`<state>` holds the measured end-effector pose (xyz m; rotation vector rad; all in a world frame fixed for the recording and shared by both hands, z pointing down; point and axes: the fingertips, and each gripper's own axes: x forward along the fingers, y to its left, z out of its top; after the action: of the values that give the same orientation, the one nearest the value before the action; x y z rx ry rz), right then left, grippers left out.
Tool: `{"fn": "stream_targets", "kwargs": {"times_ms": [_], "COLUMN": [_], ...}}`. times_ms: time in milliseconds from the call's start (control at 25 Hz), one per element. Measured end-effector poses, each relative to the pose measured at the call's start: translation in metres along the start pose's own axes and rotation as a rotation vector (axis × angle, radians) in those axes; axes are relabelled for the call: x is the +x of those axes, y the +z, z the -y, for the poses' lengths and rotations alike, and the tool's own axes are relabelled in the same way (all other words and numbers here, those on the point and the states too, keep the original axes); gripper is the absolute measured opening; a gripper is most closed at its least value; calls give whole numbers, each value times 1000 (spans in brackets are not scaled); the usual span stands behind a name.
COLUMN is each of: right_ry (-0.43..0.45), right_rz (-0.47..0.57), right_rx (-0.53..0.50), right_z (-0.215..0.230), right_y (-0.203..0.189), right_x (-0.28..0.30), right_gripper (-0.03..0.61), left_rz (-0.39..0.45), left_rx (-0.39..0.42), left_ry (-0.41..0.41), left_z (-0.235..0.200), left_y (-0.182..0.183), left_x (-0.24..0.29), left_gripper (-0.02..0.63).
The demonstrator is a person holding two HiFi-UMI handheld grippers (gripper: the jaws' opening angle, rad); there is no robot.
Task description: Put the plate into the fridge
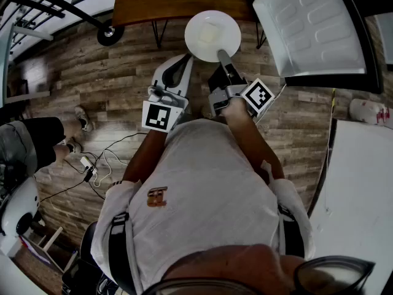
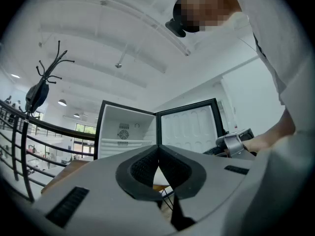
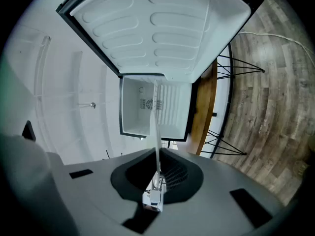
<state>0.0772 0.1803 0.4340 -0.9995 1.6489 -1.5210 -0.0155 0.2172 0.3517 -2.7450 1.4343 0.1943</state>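
The plate [image 1: 212, 35] was gripped at its rim by the right tool [image 1: 221, 55] before the open fridge [image 3: 133, 107]; the left tool [image 1: 184, 60] was clenched, empty.

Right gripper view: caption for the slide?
Right gripper shut on the white plate, held edge-on, facing the open fridge.

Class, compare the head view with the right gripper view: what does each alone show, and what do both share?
Head view only: the flat face of the round white plate, the left tool, the person's grey shirt. Right gripper view only: the fan vent inside the white fridge, and the plate edge-on. Both: the right tool shut on the plate, the ribbed fridge door, the wooden plank floor.
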Motion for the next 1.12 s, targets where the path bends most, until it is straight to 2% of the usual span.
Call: {"fn": "stream_targets", "kwargs": {"times_ms": [320, 560, 1120], "right_ry": [-10, -5, -2], "right_rz": [-10, -4, -8], "right_rx": [-31, -5, -13], "right_z": [2, 4, 1], "right_y": [-5, -4, -14], "right_x": [8, 11, 33], "right_gripper": [44, 44, 44], "left_rz": [2, 2, 8], "left_rx": [-11, -18, -29], "left_ry": [24, 21, 14], "left_z": [-14, -17, -38], "left_y": [-2, -6, -8], "left_x": [-4, -2, -2], "left_gripper": [18, 18, 18]}}
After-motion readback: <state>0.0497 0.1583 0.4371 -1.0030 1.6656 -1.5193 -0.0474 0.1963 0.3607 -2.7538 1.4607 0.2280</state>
